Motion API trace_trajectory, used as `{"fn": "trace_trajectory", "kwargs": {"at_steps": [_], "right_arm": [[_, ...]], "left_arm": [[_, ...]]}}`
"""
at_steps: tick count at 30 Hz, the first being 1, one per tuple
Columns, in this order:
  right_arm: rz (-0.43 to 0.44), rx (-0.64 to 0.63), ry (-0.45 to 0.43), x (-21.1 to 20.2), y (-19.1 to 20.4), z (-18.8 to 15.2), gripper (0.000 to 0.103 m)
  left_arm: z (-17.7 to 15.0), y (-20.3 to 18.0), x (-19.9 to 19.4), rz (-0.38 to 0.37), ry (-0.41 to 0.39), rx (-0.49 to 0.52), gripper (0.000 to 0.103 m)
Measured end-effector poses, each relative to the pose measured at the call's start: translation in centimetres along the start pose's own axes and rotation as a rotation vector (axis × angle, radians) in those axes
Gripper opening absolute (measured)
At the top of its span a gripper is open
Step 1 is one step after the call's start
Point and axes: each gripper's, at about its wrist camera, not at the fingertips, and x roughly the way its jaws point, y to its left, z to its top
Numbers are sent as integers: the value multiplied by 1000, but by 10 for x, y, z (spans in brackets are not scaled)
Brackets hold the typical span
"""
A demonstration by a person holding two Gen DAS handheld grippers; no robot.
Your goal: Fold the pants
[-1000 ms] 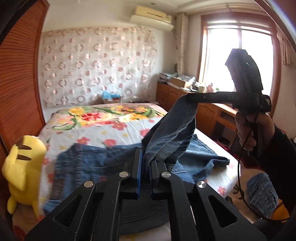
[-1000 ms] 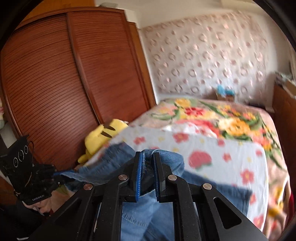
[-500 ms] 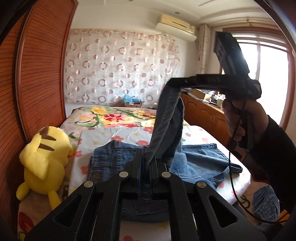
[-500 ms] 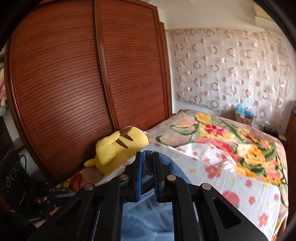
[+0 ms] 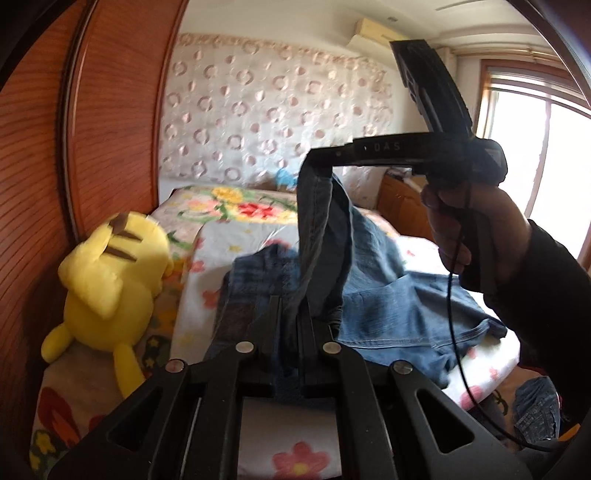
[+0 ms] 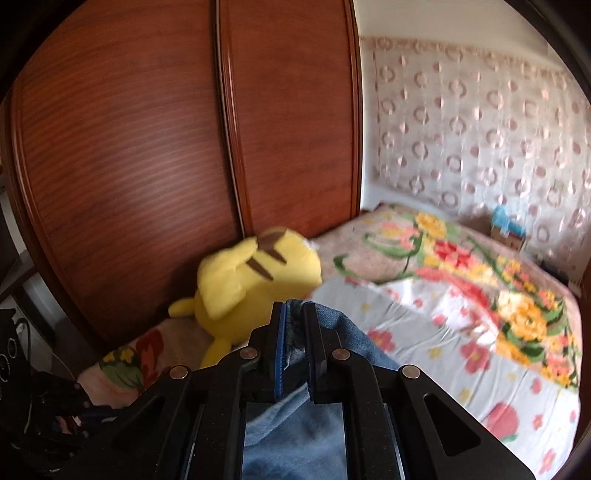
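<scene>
The left gripper (image 5: 290, 321) is clamped on a fold of the jeans (image 5: 388, 295); the denim fills the narrow gap between its two black fingers. The right gripper (image 6: 293, 332) is also closed on denim, which sits between its blue pad and the other finger. In the left wrist view the right gripper (image 5: 317, 158) appears at about 1 o'clock, raised above the bed and held by a hand (image 5: 469, 229) in a dark sleeve.

Between the two grippers a strip of the jeans hangs as a steep band, from the raised right gripper down to the left gripper at 6 o'clock. The rest of the jeans lies flat on the bed (image 5: 258, 243), spreading toward 3 o'clock. Its long axis seems to run across the bed from left to right in the left wrist view, but which end is the waist I cannot tell.

The bed has a white sheet with flowers and a blanket with bigger flowers farther back. A yellow plush toy (image 5: 110, 284) lies at 9 o'clock, against the wooden wardrobe (image 6: 166, 147). Behind the bed hangs a curtain (image 5: 266, 110) with a ring pattern, above it at 1 o'clock an air conditioner (image 5: 376, 33), and at 3 o'clock a bright window (image 5: 535, 155).
</scene>
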Motion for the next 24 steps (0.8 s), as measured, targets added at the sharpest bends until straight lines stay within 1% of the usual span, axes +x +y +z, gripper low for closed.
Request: {"fn": "trace_trajectory", "kwargs": {"at_steps": [3, 6, 7, 8, 9, 10, 11, 12, 13, 14, 15, 18, 20, 24], "right_arm": [[6, 17, 45, 28, 0, -1, 9], [0, 23, 68, 49, 1, 2, 9], [-6, 25, 74, 53, 1, 4, 9], [-13, 29, 82, 54, -2, 6, 9], [-12, 39, 96, 59, -3, 9, 13], [-8, 48, 109, 62, -3, 10, 17], [-12, 57, 119, 64, -5, 12, 23], [-19, 59, 118, 63, -7, 13, 27], [-26, 57, 113, 53, -10, 9, 30], [-38, 54, 106, 50, -13, 8, 38], [-54, 57, 99, 46, -17, 7, 43], [-99, 68, 78, 28, -32, -3, 44], [-123, 67, 74, 16, -45, -15, 44], [-186, 97, 103, -4, -70, -51, 44]], "left_arm": [[-9, 8, 6, 20, 21, -17, 7], [-12, 13, 11, 38, 41, -21, 8], [-13, 14, 14, 45, 48, -22, 10], [-14, 14, 16, 44, 52, -24, 16], [-14, 14, 17, 45, 55, -23, 28], [-15, 12, 17, 47, 55, -20, 33], [-15, 11, 18, 47, 53, -16, 42], [-15, 11, 20, 43, 49, -11, 45], [-15, 9, 22, 40, 47, -5, 45], [-14, 7, 25, 38, 50, 3, 45], [-12, 6, 28, 38, 53, 10, 45], [-9, 0, 34, 48, 48, 30, 45], [-8, -3, 37, 42, 50, 32, 45], [-11, -10, 44, 35, 61, 37, 45]]}}
